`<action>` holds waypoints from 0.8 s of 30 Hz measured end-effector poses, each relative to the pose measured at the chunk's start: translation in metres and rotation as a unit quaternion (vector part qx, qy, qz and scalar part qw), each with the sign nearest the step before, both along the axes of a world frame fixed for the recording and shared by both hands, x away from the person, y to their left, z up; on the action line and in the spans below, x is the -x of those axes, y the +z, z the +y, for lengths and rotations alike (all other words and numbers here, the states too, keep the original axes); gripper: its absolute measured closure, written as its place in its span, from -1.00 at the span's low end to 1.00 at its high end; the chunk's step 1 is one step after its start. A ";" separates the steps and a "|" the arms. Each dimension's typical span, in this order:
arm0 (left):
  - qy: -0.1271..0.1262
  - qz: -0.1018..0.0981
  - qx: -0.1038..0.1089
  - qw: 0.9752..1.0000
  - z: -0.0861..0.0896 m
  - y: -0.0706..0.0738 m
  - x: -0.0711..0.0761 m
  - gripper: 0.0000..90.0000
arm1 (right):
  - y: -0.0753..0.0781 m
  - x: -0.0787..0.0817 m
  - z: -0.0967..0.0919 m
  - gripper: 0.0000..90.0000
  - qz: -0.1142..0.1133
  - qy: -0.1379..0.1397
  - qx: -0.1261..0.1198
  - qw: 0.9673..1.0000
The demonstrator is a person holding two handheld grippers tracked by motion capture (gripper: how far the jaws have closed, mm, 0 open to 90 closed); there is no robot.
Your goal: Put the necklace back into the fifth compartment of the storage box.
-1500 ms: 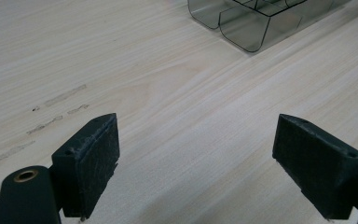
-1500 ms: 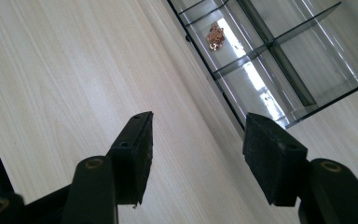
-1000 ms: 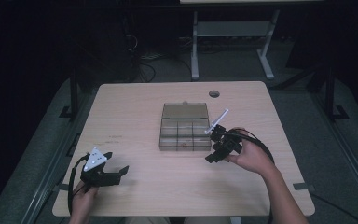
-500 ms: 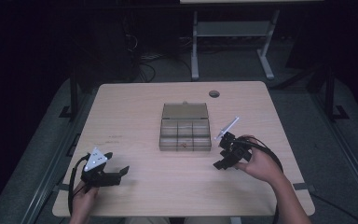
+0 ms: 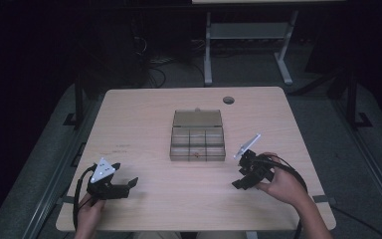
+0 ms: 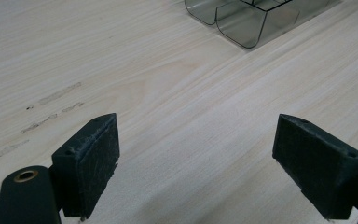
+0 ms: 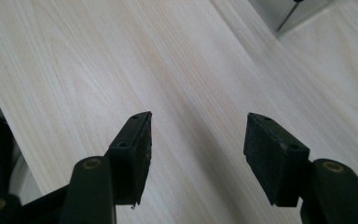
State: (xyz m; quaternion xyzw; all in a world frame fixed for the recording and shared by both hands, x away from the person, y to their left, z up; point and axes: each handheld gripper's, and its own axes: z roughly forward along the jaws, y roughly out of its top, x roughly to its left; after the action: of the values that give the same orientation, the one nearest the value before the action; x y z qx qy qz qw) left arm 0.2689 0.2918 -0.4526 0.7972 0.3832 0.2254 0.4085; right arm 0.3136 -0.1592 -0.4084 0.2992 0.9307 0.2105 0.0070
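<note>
A clear smoky plastic compartment box [image 5: 198, 137] lies open at the middle of the wooden table [image 5: 144, 119], its lid folded back. Something tiny sits in a front compartment [image 5: 197, 155]; what it is cannot be made out. My left gripper [image 5: 129, 185] rests near the front left corner, jaws wide apart and empty [image 6: 196, 163], with a corner of the box [image 6: 247, 18] ahead of it. My right gripper [image 5: 238, 182] is held just over the table right of the box, also open and empty [image 7: 196, 154]; a box corner [image 7: 289, 14] shows at the top right.
A round cable hole [image 5: 228, 100] sits near the table's far edge. Behind the table stand a metal frame [image 5: 243, 35] and floor cables [image 5: 154, 64]. Faint scuff marks [image 6: 51, 107] streak the tabletop.
My right gripper has drawn back from the box's right side toward the table's front right. The left gripper has stayed put.
</note>
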 end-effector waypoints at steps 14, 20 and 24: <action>-0.006 -0.006 -0.002 1.000 -0.001 0.001 0.001 -0.68 | -0.011 0.026 -0.019 -0.08 0.006 -0.015 -0.014 1.000; -0.006 -0.008 0.001 1.000 -0.001 0.001 0.001 -0.68 | -0.016 0.040 -0.027 -0.08 0.003 -0.025 -0.019 1.000; -0.005 -0.009 0.003 1.000 -0.002 0.001 0.001 -0.68 | -0.019 0.050 -0.030 -0.07 -0.004 -0.032 -0.021 0.999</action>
State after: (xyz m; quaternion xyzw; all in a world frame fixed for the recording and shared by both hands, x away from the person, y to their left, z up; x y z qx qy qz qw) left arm 0.2677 0.2902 -0.4515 0.7958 0.3757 0.2294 0.4159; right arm 0.2632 -0.1889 -0.4275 0.3284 0.9159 0.2304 0.0109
